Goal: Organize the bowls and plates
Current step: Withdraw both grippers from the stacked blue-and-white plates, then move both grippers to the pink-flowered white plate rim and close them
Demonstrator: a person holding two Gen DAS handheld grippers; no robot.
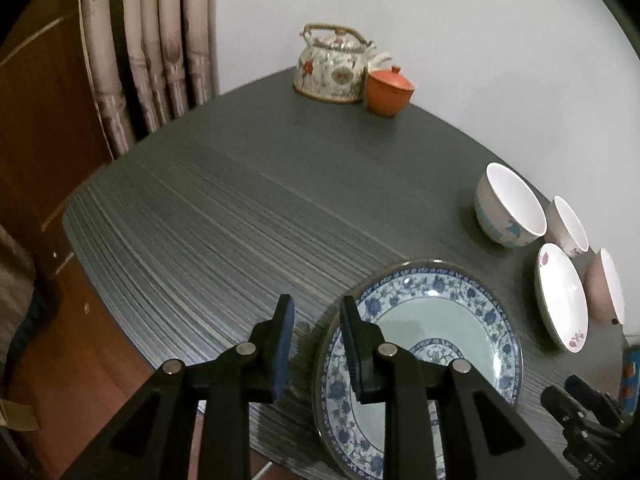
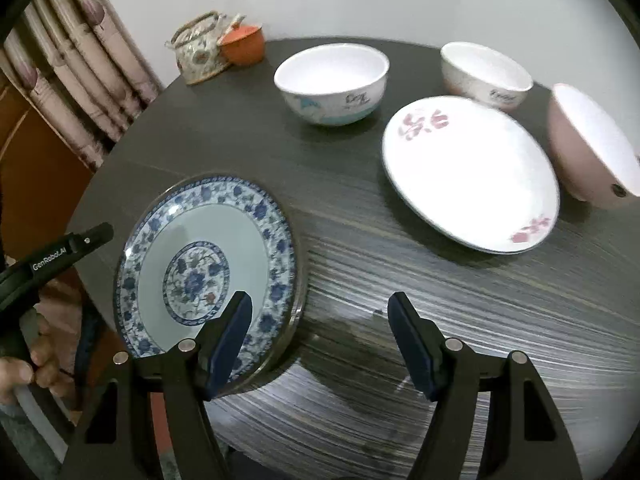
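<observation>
Grey wood-grain desk (image 2: 400, 264), round edge, carries all the crockery. Blue-and-white floral plate (image 2: 200, 264) lies flat at the near left edge of the desk. White plate with pink flowers (image 2: 472, 172) lies to its right and farther back, well apart from it.

Bowls, all upright along the far right side:
- white bowl with blue band (image 2: 332, 80), far centre, left of the white plate;
- white bowl with dark lettering (image 2: 486, 74), behind the white plate;
- pink bowl (image 2: 592, 148), white inside, just beside the white plate's right rim; whether they touch cannot be told.

Far left corner: flowered teapot (image 1: 330, 70) with a hoop handle, and an orange lidded cup (image 1: 390, 90) just beside it on the right.

Left claw (image 1: 316, 336): jaws a narrow way apart, nothing pinched. In the left wrist view its right finger (image 1: 356, 348) overlaps the blue-and-white plate's left rim, the left finger sits over bare desk; whether the rim lies between the pads or below them cannot be told. A hand (image 2: 28, 364) grips this tool's handle at the left edge of the right wrist view.

Right claw (image 2: 320, 344): jaws spread wide, empty. Its left finger (image 2: 228, 344) overlaps the near right part of the blue-and-white plate in the view; the right finger is over bare desk. Contact with the plate not evident.

Background: pale wall, patterned curtain (image 1: 152, 40) at far left.
</observation>
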